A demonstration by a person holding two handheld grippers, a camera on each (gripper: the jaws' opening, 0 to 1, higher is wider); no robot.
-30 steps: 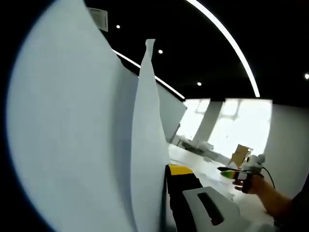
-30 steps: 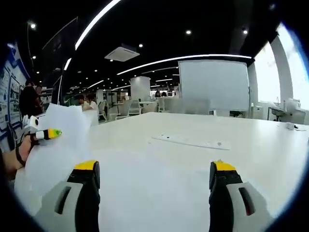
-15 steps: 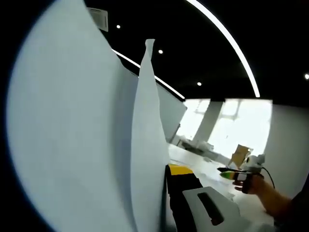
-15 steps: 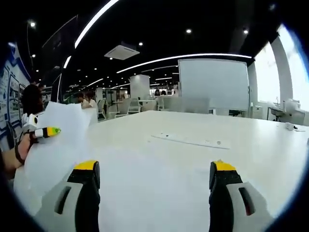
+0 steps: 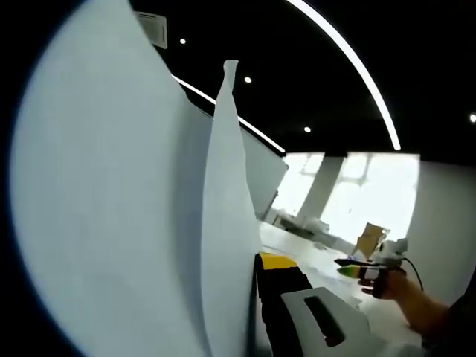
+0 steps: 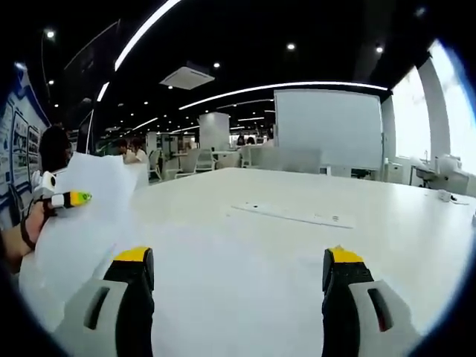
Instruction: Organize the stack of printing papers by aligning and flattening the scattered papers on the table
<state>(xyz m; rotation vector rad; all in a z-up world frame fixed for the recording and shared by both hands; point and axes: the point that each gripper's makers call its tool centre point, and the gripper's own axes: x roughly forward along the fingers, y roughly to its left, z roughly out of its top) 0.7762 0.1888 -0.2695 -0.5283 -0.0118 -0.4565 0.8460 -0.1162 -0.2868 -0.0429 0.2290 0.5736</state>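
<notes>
**Q:** Has anything moved since a second ago?

**A:** Barely anything. In the right gripper view, the left tool (image 6: 68, 198) and the papers (image 6: 82, 223) it holds sit a touch further left and lower than a second ago, a shift so small it may be the camera's own. The left gripper view looks the same as before.

**Q:** Where are the papers now?

**A:** The papers (image 5: 149, 223) are lifted off the tabletop (image 6: 282, 253) and stand on edge, clamped in the left tool (image 5: 249, 297). Its yellow-tipped jaw presses against the sheets from the right, and the other jaw is hidden behind them. Several sheets fan apart at the top, so the stack is not yet squared.

**Q:** And the right tool?

**A:** The right tool (image 6: 238, 279) is spread wide with nothing between its jaws, hovering just above the bare white tabletop. In the left gripper view the right tool (image 5: 364, 268) appears far off to the right, held in a hand (image 5: 398, 286).

**Q:** What does the next move turn on?

**A:** The stack lies well to the right tool's left, its long axis running upward from the tabletop. The left tool has the sheets already, so the free right one would probably need to cross leftward to help tap and level the edges.

**Q:** Anything else nearby?

**A:** A flat strip (image 6: 294, 216) lies further along the tabletop.
</notes>
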